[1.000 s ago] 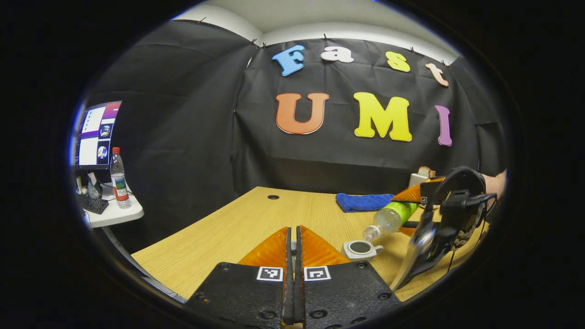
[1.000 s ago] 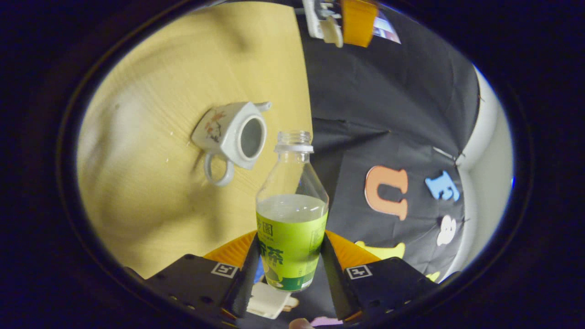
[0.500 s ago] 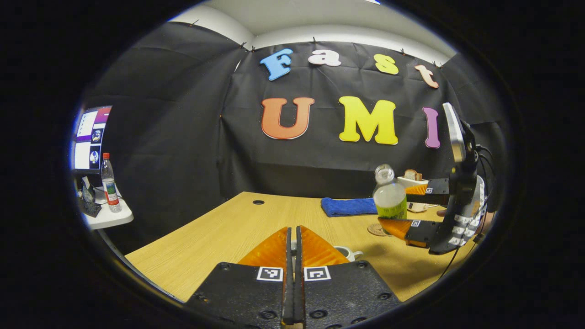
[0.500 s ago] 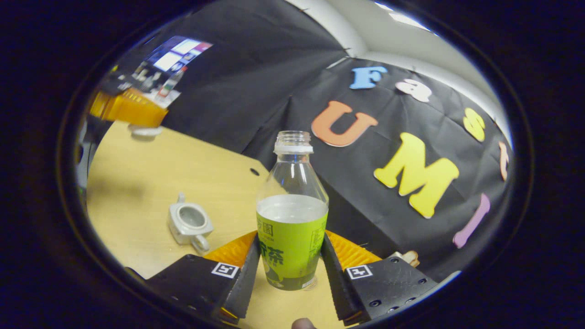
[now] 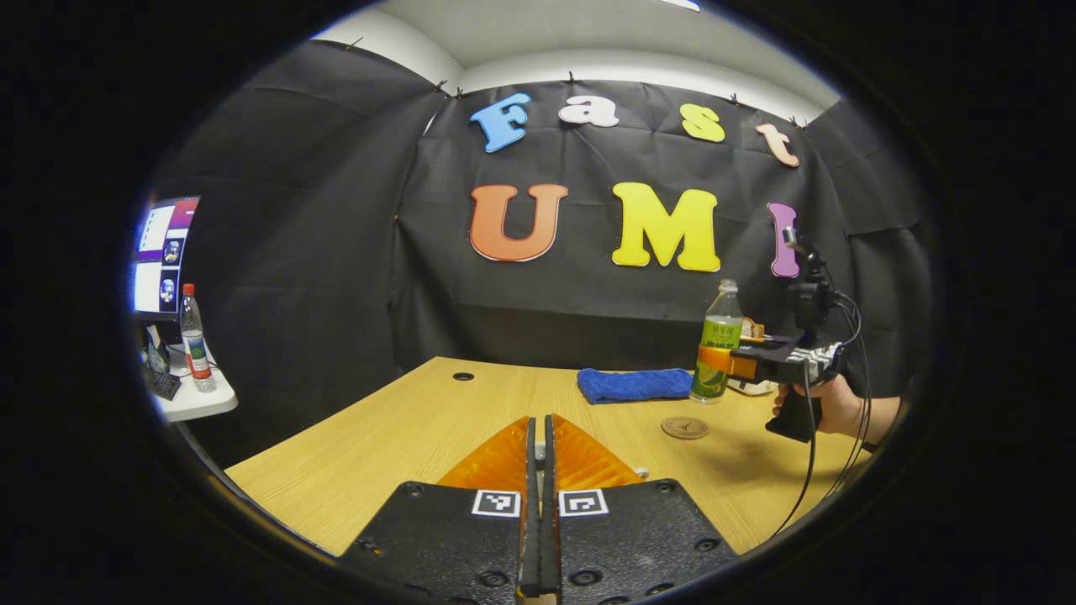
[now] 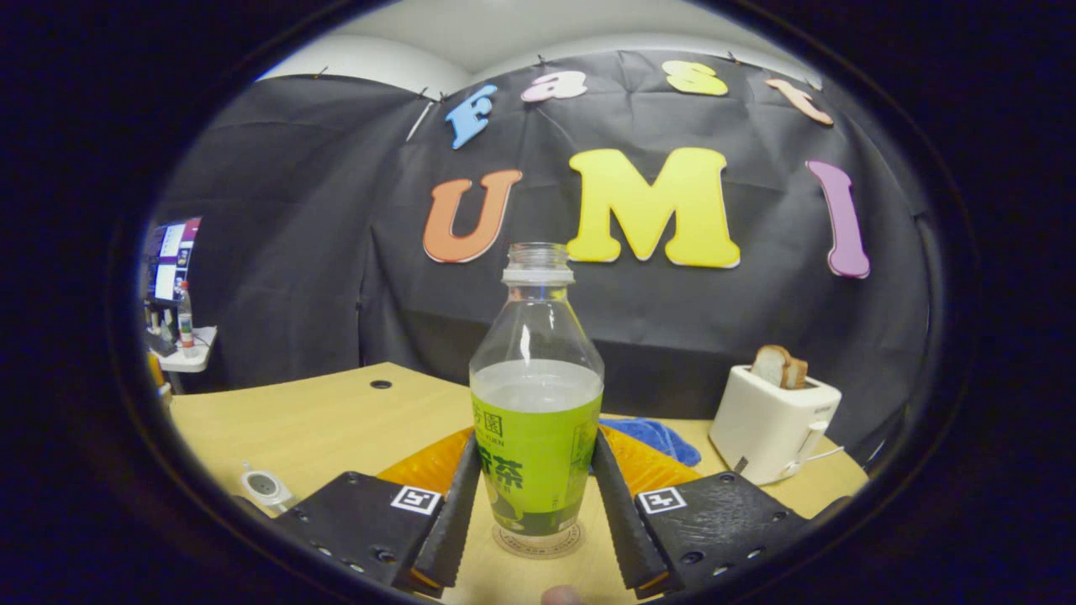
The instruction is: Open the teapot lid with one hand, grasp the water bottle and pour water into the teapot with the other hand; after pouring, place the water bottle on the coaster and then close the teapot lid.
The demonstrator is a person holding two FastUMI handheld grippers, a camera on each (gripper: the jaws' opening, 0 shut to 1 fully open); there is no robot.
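**Bottle brought back upright and carried from above the teapot to over the coaster**

A second ago the water bottle [image 6: 536, 395] lay tilted, neck down toward the open teapot; half a second ago it was upright again, and it now stands upright further back over the table [image 5: 403, 437], away from the teapot. The left gripper [image 5: 540, 437] has stayed where it was, fingers together.

Wooden table: carries a blue cloth [image 5: 635, 384] at the back and a white toaster [image 6: 769, 424] with two slices of bread [image 6: 780, 366] standing in its slots.

Water bottle: long axis vertical, uncapped mouth pointing straight up. It holds clear water to just above the green label, roughly half full. The right gripper [image 6: 536, 491] is clamped on the label band, one finger on each side. In the right gripper view the base sits directly over the round coaster [image 6: 538, 540]; whether it touches cannot be told. In the left gripper view the coaster [image 5: 684, 428] appears in front of and below the bottle [image 5: 719, 343] — the bottle looks held above the table there. A hand [image 5: 828, 405] grips the right gripper's handle.

Teapot [image 6: 266, 486]: white, lid off, opening facing up, well to the left of the bottle; its contents cannot be made out.

Left gripper: whether anything sits between the closed fingers cannot be told.
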